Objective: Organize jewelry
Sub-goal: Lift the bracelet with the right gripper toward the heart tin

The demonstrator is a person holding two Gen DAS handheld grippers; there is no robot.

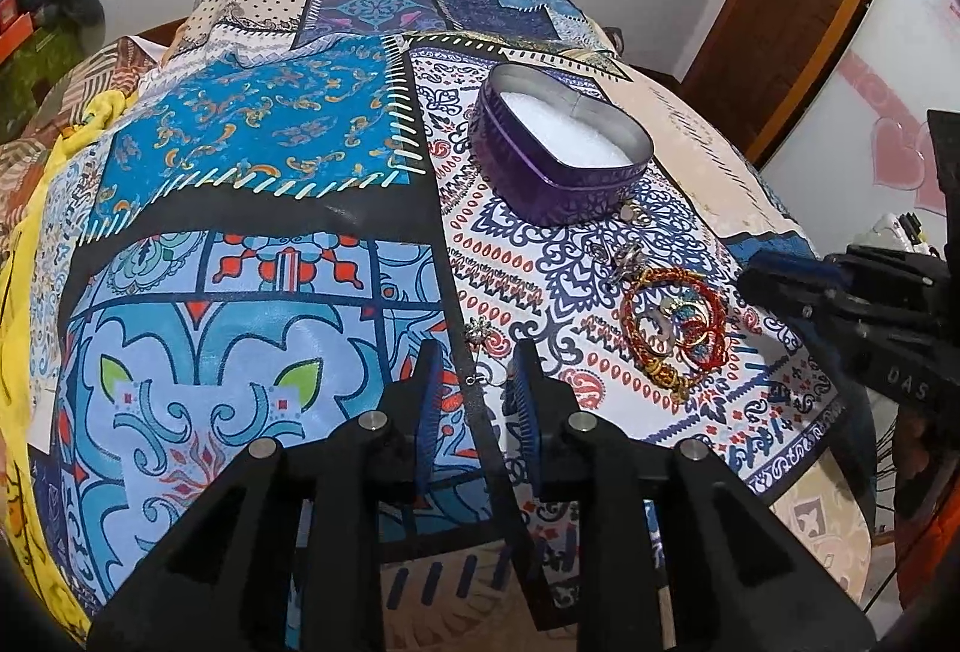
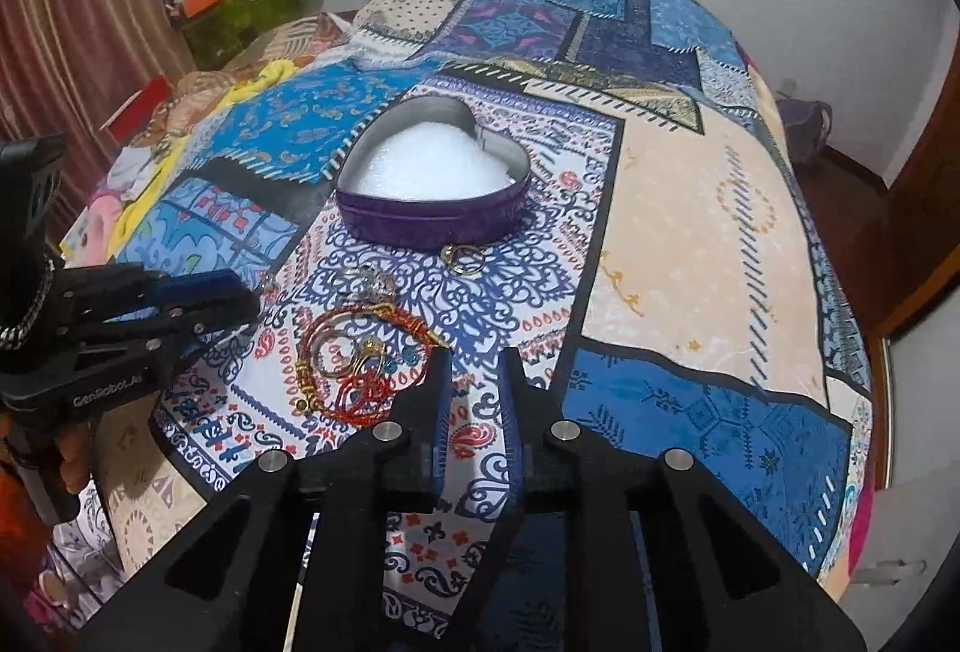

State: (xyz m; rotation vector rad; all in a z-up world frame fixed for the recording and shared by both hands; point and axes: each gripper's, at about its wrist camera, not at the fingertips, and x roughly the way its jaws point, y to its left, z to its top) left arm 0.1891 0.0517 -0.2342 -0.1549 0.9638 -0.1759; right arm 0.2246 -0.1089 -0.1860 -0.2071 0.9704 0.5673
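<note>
While its two blue-padded fingers stand apart with nothing between them, the left gripper [image 1: 472, 370] hovers low over the patchwork bedspread [image 1: 252, 153], a small flower-shaped earring [image 1: 477, 332] lying on the cloth just beyond its tips at 12 o'clock. At about 2 o'clock from it sits a tangle of red and gold bangles [image 1: 675, 331] with small rings and beads caught inside, and a little silver piece [image 1: 624, 256] lies just past that pile. Farther out, at 1 o'clock, the purple heart-shaped tin [image 1: 558, 141] stands open with white padding inside, a small ring [image 1: 633, 214] touching or nearly touching its near wall. The right gripper [image 2: 474, 382] is likewise parted and empty, its tips just beside the bangle pile at its 10 o'clock; the tin is at its 12 o'clock, well beyond. Each gripper shows at the edge of the other's view.
</note>
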